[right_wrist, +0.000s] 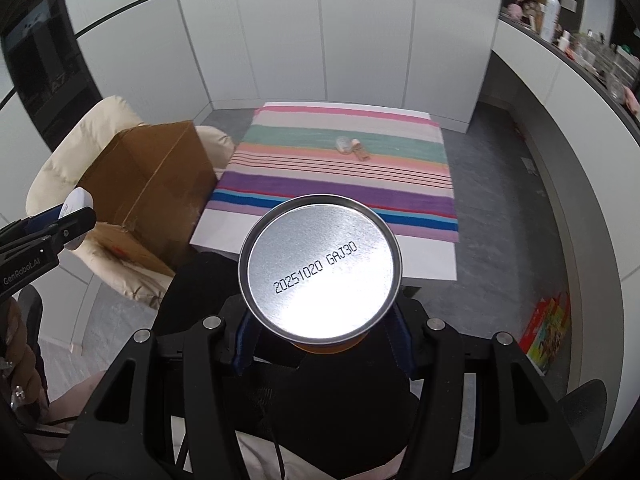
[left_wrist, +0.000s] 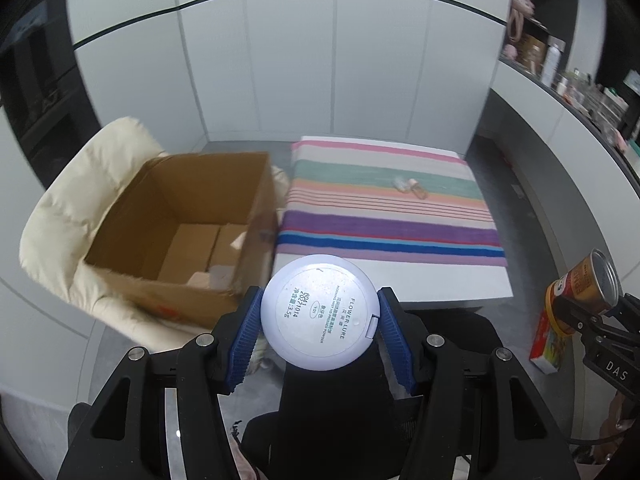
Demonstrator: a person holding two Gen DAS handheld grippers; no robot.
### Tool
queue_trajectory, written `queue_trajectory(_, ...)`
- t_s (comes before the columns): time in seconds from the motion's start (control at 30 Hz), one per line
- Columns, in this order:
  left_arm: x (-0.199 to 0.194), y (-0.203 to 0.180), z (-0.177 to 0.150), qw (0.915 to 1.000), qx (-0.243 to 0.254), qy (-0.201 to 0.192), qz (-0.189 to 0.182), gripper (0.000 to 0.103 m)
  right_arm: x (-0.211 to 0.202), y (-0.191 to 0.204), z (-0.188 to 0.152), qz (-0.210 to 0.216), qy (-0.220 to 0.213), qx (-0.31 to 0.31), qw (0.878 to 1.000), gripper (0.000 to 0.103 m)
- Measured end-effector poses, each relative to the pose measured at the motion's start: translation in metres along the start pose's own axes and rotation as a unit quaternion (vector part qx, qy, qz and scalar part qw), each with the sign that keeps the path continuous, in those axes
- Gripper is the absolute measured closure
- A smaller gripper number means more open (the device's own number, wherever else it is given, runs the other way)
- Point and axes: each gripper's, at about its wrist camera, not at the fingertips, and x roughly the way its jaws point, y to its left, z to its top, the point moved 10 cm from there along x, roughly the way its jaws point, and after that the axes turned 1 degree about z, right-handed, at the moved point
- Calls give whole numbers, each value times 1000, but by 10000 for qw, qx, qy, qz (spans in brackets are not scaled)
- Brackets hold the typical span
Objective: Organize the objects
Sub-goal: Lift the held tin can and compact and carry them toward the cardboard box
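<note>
We note the left gripper point(left_wrist: 320, 330) clamping a powder compact point(left_wrist: 320, 312) and the right gripper point(right_wrist: 320, 340) gripping a tin can point(right_wrist: 320, 272), near the cardboard box point(left_wrist: 180, 220).

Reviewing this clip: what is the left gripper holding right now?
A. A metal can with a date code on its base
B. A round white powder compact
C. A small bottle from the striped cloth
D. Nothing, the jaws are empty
B. In the left wrist view the left gripper has its blue pads pressed on both sides of a round white powder compact; the can sits in the right gripper.
</note>
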Motion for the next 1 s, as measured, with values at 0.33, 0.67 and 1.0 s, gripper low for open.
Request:
queue_trajectory(0.33, -14, 85, -33, 9959, -712, 74, 551, 44, 17, 83, 10, 548, 72, -792, 9953, 46)
queue_trajectory(0.67, -35, 170, -80, 9816, -1540, 198, 1112, 44, 35, 189, 1, 1201, 276, -1713, 9775, 46)
queue_trajectory(1.0, -40, 209, -96, 9701, -1982, 242, 1381, 44, 33, 256, -1, 1512, 211, -2275, 9617, 46)
